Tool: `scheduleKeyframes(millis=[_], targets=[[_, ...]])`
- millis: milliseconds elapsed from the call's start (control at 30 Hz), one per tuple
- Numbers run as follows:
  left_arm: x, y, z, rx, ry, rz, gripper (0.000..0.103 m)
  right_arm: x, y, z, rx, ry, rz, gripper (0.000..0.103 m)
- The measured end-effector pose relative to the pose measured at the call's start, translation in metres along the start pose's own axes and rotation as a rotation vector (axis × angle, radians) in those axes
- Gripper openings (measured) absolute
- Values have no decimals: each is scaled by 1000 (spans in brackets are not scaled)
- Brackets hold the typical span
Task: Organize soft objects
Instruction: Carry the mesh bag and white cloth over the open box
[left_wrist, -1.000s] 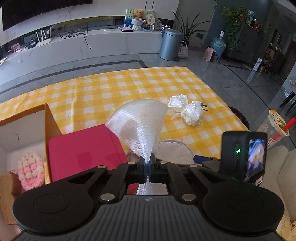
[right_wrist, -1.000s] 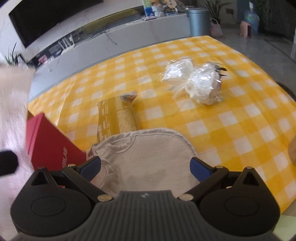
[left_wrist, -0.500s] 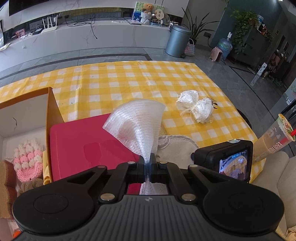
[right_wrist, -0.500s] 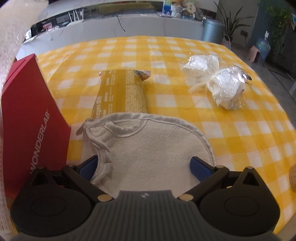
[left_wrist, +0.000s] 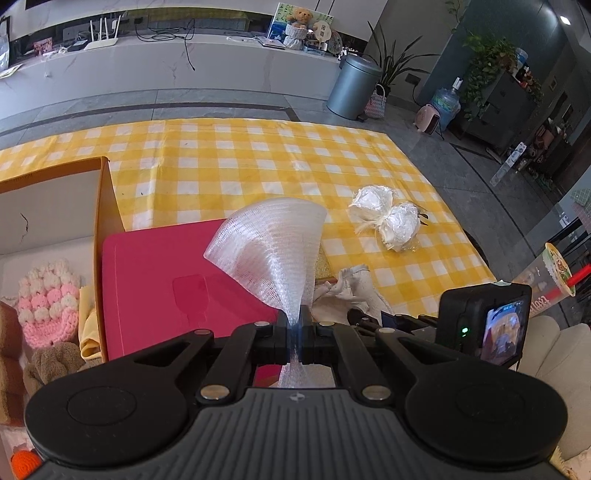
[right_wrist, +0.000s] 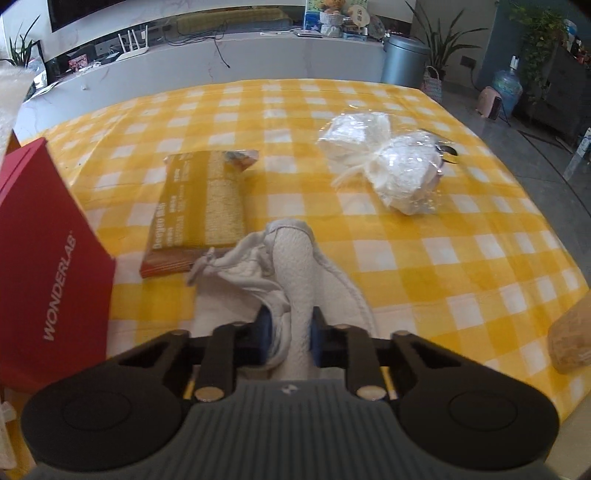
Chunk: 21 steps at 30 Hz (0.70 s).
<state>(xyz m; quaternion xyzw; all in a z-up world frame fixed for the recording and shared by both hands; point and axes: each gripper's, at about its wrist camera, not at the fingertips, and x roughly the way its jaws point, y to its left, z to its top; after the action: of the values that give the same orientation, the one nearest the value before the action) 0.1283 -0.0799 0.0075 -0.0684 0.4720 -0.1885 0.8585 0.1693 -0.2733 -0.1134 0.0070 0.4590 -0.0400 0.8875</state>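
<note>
My left gripper is shut on a white foam net sleeve that fans out above the red box lid. My right gripper is shut on a white cloth bib, bunched up between the fingers on the yellow checked tablecloth. The bib also shows in the left wrist view. An open cardboard box at the left holds a pink knitted piece, brown plush and a yellow cloth. A white wrapped bundle lies further out on the table.
A brown packaged sponge lies just beyond the bib. The red WONDERLAB box stands at the left. A drink cup stands past the table's right edge. A tan object sits at the right edge.
My right gripper has shut on the bib and bunched it up. My left gripper still holds the net sleeve and has shifted slightly over the red lid.
</note>
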Motion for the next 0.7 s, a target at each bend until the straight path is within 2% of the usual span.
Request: scheduleKeyframes(millis=[200,400,467,600,700], targets=[[1,-6,-1,-5,5,-11,3,-14,-24,2,107,-8,88,15],[-6,-21,-3,24,-10,-30,2,-39,-44,12,199,-85,159,15],[-12,-26,-6,31,-29,-33,2,-47,-51,13,238,-98,215,15],[-33,-30,-18,11,-76,-62,3,-55,-66,15,358,-100,392,15],[-58,-29,-28,0,-141,-93,2,-66,-68,16,386,-132,451,15]])
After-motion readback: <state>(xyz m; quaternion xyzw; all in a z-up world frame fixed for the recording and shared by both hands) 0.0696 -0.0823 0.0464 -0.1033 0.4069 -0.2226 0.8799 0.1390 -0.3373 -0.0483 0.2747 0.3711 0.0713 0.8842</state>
